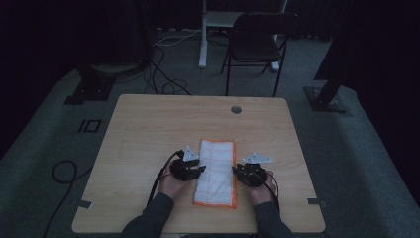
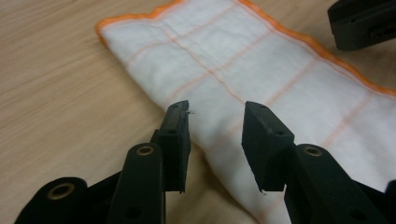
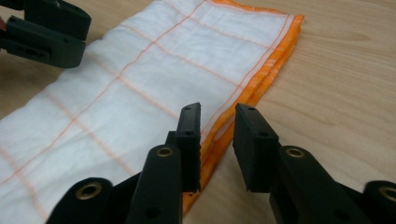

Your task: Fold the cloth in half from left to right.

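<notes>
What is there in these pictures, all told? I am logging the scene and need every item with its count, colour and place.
cloth: one, white with thin orange grid lines and an orange hem, folded into a long strip, near middle of the table
table: one, light wood, with a small round grey insert near the far edge
chair: one, black, folding, on the floor beyond the table
cables: several, black and white, on the grey floor
left gripper: one, black, jaws apart over the cloth's folded edge, nothing pinched
right gripper: one, black, jaws apart astride the orange hem
hands: two, grey sleeves, at the table's near edge
</notes>
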The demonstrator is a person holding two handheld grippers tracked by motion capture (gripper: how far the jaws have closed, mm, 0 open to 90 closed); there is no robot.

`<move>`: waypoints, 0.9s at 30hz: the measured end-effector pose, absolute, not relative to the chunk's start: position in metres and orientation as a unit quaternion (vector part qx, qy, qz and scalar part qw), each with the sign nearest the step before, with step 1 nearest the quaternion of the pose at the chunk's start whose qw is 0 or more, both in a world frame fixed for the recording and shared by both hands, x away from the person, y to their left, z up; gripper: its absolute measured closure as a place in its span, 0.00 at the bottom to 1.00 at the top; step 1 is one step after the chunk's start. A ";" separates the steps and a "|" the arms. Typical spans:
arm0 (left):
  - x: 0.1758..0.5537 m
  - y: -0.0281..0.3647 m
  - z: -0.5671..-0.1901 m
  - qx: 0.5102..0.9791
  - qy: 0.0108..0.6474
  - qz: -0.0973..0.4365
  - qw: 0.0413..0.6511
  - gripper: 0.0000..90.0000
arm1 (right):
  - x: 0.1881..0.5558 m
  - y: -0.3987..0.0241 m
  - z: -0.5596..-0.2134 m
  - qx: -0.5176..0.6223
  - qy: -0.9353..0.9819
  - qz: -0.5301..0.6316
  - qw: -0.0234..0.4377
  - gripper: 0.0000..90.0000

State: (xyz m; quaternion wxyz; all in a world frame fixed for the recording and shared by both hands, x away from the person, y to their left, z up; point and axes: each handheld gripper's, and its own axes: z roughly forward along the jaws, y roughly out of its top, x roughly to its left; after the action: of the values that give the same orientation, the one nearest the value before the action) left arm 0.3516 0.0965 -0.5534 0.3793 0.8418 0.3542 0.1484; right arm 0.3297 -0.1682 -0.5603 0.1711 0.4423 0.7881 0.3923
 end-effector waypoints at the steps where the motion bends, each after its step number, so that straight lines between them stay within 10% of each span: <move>1: 0.354 0.097 -0.553 0.840 0.358 0.149 0.380 0.69 | 0.333 -0.167 -0.560 0.443 0.788 0.389 0.175 0.81; 27: 0.404 0.091 -0.559 0.822 0.412 0.138 0.368 0.66 | 0.386 -0.162 -0.572 0.503 0.759 0.378 0.169 0.75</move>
State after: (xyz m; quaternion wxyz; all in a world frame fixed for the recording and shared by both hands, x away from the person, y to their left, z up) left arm 0.4039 0.0906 -0.5590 0.3684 0.8220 0.4120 0.1376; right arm 0.3860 -0.1617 -0.5720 0.1692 0.5030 0.7587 0.3777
